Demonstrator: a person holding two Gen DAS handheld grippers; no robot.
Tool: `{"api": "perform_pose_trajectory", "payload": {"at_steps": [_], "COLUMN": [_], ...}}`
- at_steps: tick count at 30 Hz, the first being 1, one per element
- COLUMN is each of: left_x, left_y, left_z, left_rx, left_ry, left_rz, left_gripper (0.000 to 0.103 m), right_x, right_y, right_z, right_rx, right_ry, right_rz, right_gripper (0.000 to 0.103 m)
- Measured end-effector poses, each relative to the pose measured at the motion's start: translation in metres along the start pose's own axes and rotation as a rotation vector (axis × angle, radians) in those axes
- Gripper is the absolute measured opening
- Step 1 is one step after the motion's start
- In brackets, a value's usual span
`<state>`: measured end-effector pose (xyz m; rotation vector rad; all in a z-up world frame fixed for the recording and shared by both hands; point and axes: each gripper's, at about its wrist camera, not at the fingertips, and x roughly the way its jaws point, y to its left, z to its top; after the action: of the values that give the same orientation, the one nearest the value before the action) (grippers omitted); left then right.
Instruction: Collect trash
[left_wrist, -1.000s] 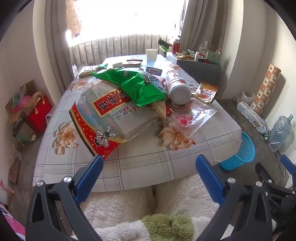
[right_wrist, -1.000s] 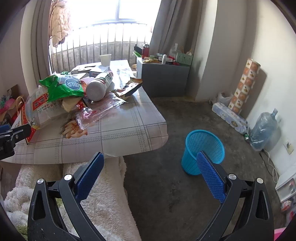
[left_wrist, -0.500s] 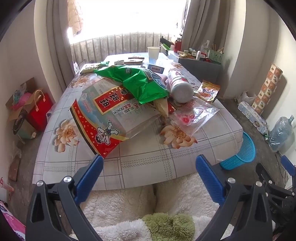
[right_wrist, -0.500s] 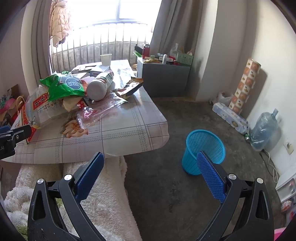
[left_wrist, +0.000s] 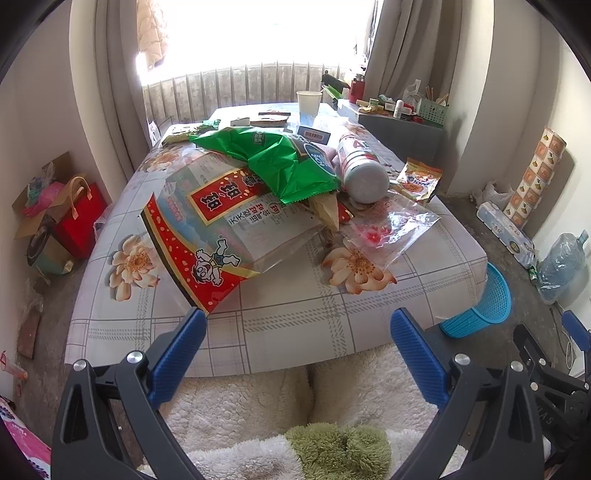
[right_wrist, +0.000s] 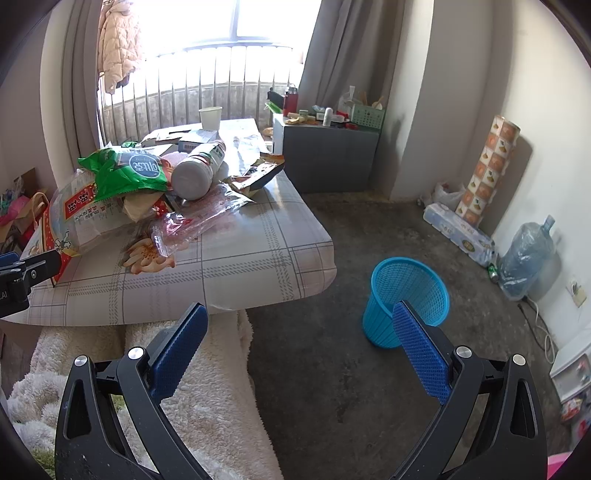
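Blue-padded and spread wide, your left gripper (left_wrist: 297, 339) hangs empty off the near edge of the floral-cloth table (left_wrist: 295, 317), aimed toward twelve o'clock at the trash pile. Nearest its left finger lies the big red-and-white snack bag (left_wrist: 221, 229), long axis running from seven to one o'clock, bottom corner toward you. A green chip bag (left_wrist: 280, 162) overlaps its far end — beside it at one o'clock a white bottle (left_wrist: 360, 168) lies on its side, base facing you. Your right gripper (right_wrist: 299, 325) is also wide and empty, over the floor, with the blue mesh wastebasket (right_wrist: 406, 291) upright behind its right finger.
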<state>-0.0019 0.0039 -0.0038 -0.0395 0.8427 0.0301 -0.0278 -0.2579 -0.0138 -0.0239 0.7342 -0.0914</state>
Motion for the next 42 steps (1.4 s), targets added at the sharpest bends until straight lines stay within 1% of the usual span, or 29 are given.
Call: {"api": "perform_pose_trajectory", "payload": {"at_steps": [42], "left_x": [0.0045], "left_y": [0.0026], "left_z": [-0.0044], "left_rx": [0.0], "left_ry": [0.012], "left_rz": [0.001], "left_gripper": [0.098], "right_x": [-0.0026], "right_y": [-0.0028], "right_z": [0.0015], "right_rx": [0.002], "right_ry": [-0.002], "right_rz": [0.002], "right_gripper": [0.096]}}
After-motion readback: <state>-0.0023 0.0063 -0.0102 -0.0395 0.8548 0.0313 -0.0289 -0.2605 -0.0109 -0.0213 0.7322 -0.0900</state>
